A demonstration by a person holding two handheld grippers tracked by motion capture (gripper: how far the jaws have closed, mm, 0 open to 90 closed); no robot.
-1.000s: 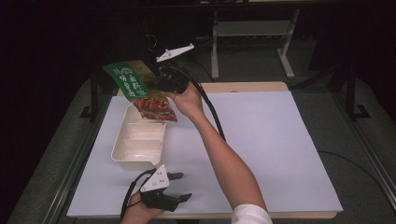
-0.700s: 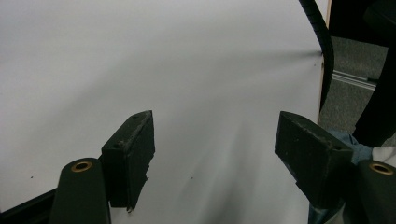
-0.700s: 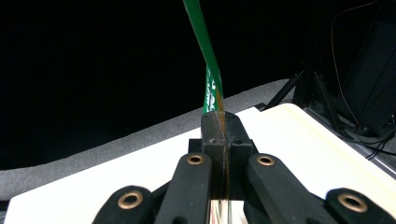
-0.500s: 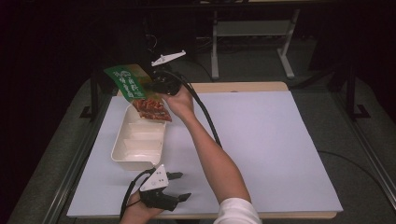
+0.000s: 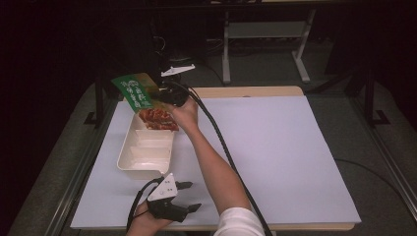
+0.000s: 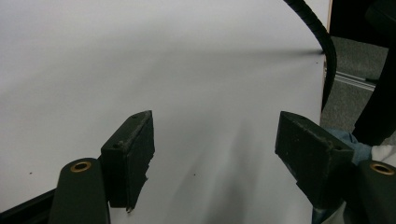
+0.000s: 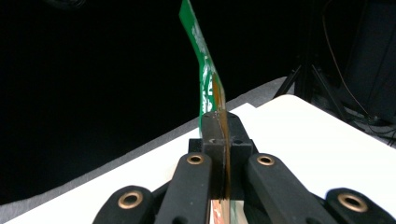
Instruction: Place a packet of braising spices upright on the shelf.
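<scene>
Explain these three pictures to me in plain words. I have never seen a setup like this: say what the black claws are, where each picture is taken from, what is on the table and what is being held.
No robot here: a person holds a hand-operated claw in each hand. The wide picture comes from a camera above the table, looking down. There the right claw reaches to the far left corner and the left claw rests near the front edge.

The other two pictures come from small cameras riding on the claws. The left one looks along its two black jaws, spread wide with nothing between them, over the white sheet covering the table. The right one shows its jaws shut on a thin green snack packet.

From above, that packet hangs over a cream divided tray, the only other item on the sheet.
</scene>
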